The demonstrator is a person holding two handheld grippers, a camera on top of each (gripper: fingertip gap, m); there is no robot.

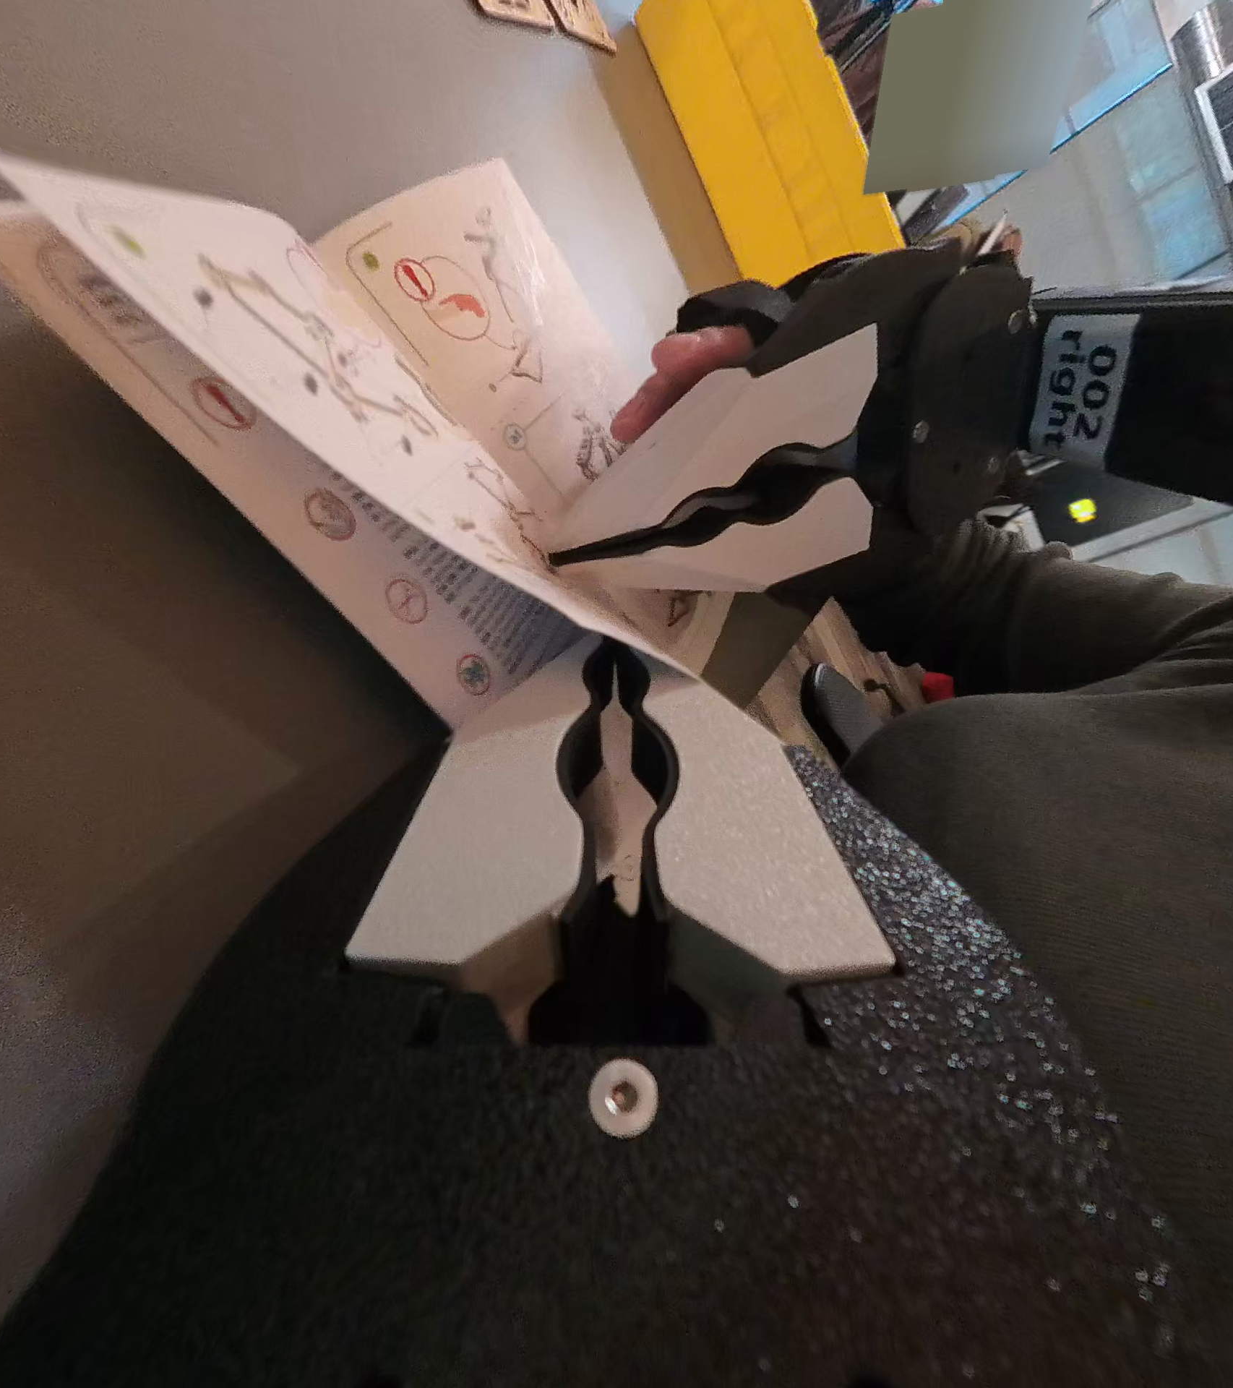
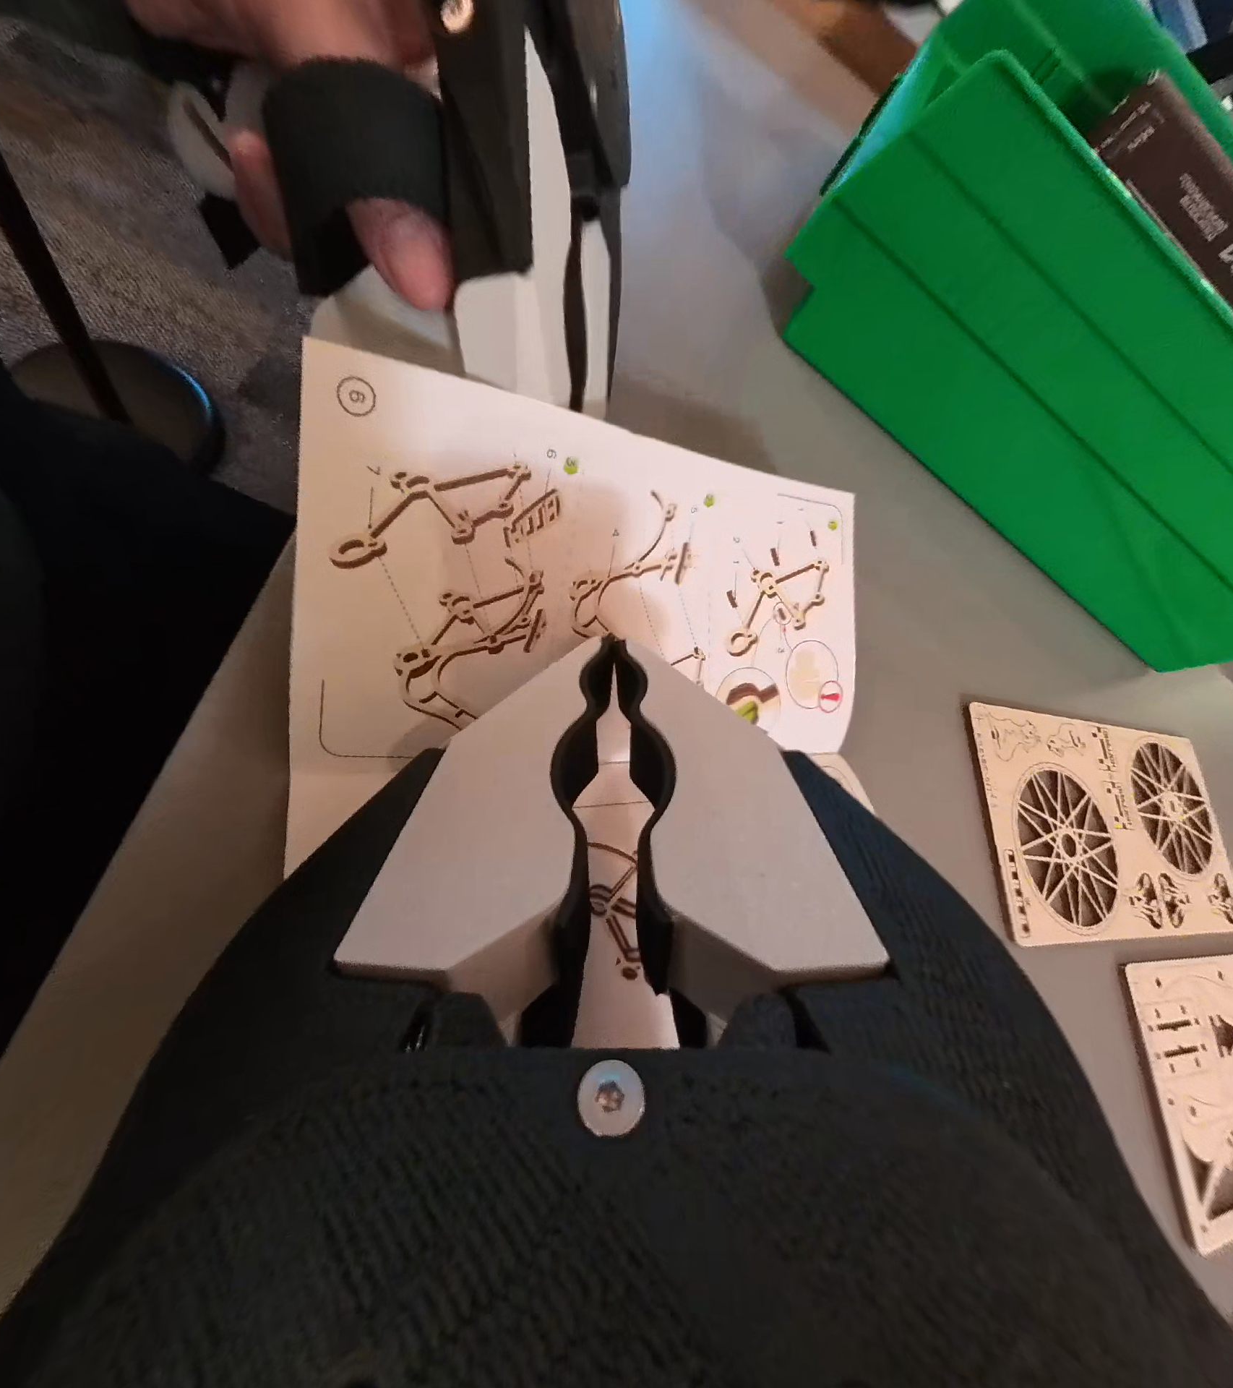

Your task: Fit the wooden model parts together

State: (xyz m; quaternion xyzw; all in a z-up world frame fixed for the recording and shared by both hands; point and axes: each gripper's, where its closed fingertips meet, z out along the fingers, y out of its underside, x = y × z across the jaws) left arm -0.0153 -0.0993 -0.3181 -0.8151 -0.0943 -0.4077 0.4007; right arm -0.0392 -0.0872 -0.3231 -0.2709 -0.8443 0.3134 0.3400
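Note:
A folded paper instruction sheet [image 1: 260,323] with drawings of model parts is held up between both grippers. My left gripper [image 1: 613,668] is shut on one edge of it; paper shows between its white fingers. My right gripper [image 2: 612,650] is shut on the sheet [image 2: 448,571] near its middle fold. In the left wrist view the right gripper [image 1: 557,559] pinches the sheet from the right. In the right wrist view the left gripper [image 2: 583,398] grips the sheet's far edge. Flat wooden part sheets [image 2: 1101,822] lie on the table at the right, apart from both grippers.
A green bin [image 2: 1049,375] holding a dark box [image 2: 1214,225] stands at the back right of the grey table [image 2: 899,601]. A second wooden sheet [image 2: 1229,1089] lies nearer. A yellow bin [image 1: 764,135] stands beyond the paper. The table's left edge and the person's dark clothing [image 2: 35,601] are close by.

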